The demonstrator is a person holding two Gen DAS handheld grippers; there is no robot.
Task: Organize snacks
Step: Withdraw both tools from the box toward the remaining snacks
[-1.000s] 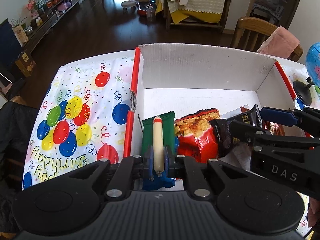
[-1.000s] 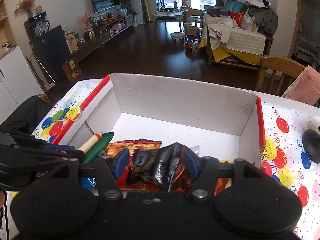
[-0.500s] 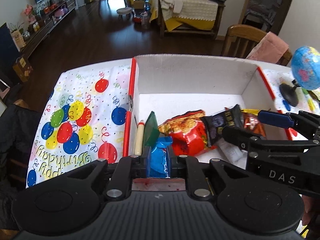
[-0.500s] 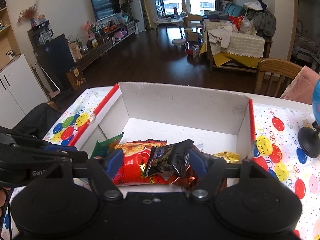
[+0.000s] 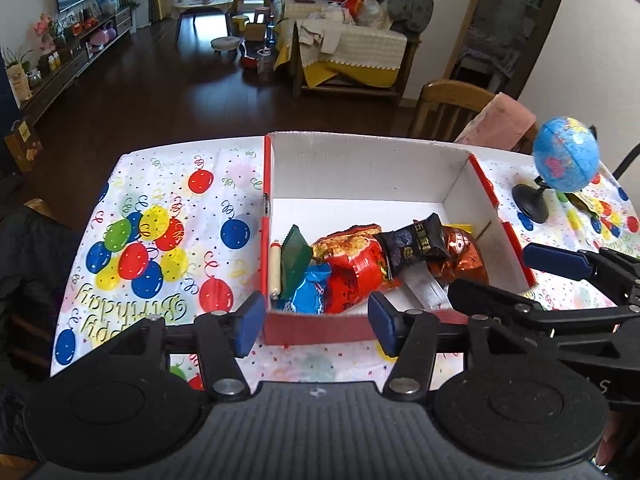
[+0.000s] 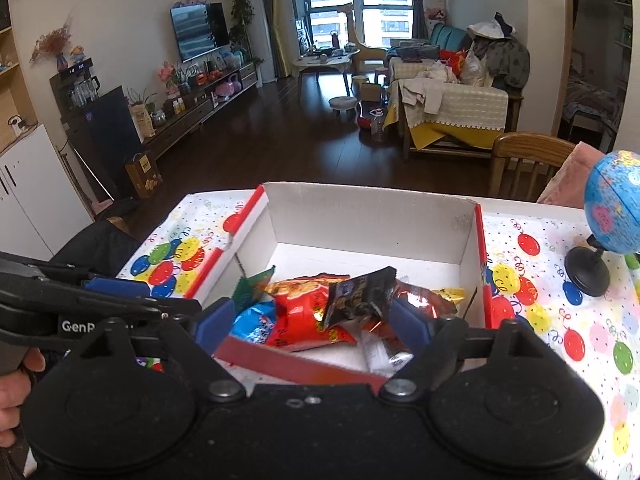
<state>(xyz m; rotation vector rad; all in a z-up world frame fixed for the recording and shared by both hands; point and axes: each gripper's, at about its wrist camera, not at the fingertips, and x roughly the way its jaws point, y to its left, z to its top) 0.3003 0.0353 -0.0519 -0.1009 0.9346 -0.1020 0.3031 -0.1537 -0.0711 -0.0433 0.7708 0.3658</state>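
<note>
My left gripper (image 5: 314, 324) opening, jaws apart and empty above the box's (image 5: 316, 330) near wall, my right gripper (image 6: 312, 326) opening wide, nothing pinched, snack packets (image 6: 316, 312) below

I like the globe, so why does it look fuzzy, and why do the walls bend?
Left wrist view: the globe is smeared by motion blur, while the box stays sharp. Right wrist view: the fisheye lens bows the walls and darkens the corners; the window glares bright.

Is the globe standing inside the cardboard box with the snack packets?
No: the globe stands on the balloon tablecloth to the right of the box, outside its red-edged wall.
</note>
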